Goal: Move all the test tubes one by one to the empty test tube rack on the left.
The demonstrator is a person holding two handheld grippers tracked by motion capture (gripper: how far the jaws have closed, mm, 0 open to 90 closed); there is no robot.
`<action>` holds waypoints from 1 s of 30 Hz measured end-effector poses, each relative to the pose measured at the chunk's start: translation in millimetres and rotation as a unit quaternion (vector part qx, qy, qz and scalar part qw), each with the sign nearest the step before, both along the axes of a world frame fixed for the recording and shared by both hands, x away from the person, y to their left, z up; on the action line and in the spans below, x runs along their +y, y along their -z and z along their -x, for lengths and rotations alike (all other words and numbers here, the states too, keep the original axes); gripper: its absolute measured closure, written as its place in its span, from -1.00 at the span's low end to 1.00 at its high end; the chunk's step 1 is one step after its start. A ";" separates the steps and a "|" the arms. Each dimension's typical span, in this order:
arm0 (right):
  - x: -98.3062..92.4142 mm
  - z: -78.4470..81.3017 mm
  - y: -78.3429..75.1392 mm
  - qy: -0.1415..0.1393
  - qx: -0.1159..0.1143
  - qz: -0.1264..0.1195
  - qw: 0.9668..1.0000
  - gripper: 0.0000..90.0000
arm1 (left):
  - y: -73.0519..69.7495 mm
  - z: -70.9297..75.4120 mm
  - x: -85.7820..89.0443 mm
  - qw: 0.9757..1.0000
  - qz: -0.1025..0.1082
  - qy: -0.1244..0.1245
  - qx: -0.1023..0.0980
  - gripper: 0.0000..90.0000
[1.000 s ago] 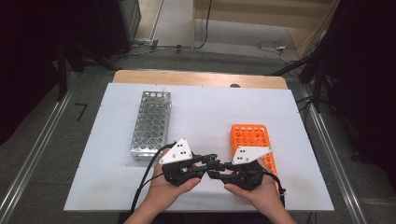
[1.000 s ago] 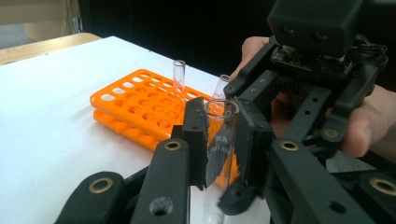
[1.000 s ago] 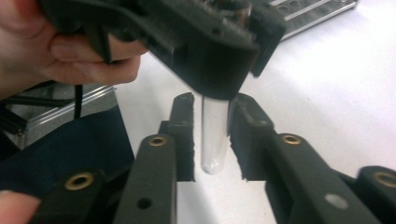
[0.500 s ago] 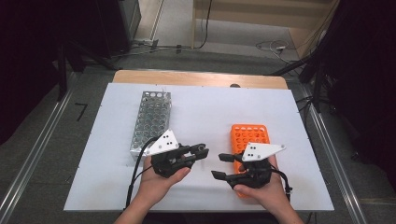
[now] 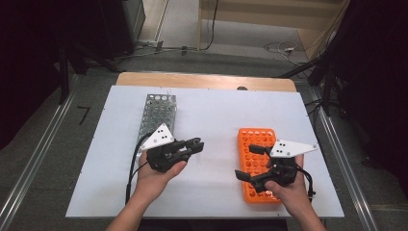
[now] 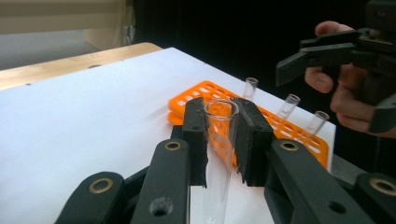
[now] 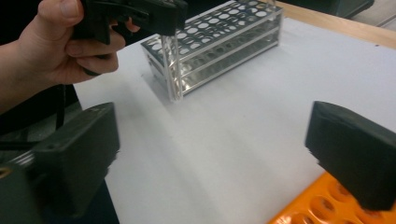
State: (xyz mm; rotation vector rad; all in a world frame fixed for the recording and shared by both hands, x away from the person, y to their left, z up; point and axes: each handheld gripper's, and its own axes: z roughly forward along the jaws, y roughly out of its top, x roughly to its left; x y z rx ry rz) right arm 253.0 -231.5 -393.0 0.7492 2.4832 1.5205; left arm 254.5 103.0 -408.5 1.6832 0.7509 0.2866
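Note:
My left gripper [image 6: 222, 112] is shut on a clear glass test tube [image 6: 218, 158], which stands upright between its pads. In the high view the left gripper [image 5: 196, 144] hangs over the white sheet, between the metal rack [image 5: 156, 113] and the orange rack [image 5: 260, 139]. My right gripper [image 5: 248, 162] is over the near part of the orange rack. Its jaws have just been opening and stand wide apart, with nothing between them [image 7: 210, 140]. Three clear tubes [image 6: 250, 87] stand in the orange rack [image 6: 205, 91].
A white sheet [image 5: 211, 115] covers the table, with a wooden edge [image 5: 202, 79] showing at the far side. The metal rack [image 7: 224, 32] has several holes and lies lengthwise at the left. Dark floor and cables surround the table.
The two grippers were tip to tip near the middle and have drawn apart, the left one leftward and the right one rightward over the orange rack. The right jaws have opened wide.

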 end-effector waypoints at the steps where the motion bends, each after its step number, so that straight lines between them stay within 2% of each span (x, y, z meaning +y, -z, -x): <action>1: -3.1 -1.1 0.1 0.003 -0.003 0.001 1.000 -1.00 | -0.8 -1.9 2.2 1.000 -0.001 -0.003 0.000 0.69; 13: -38.9 -11.8 2.2 0.047 -0.003 -0.010 0.999 -1.00 | -7.3 -26.8 25.6 0.999 0.000 -0.047 0.000 0.69; 25: -67.8 -18.7 6.8 0.070 -0.004 -0.022 0.997 -1.00 | -10.8 -54.7 45.1 0.996 0.008 -0.094 0.002 0.69; 30: -79.6 -21.3 8.3 0.083 -0.010 -0.023 0.996 -1.00 | -14.8 -65.6 50.3 0.994 0.001 -0.110 -0.003 0.69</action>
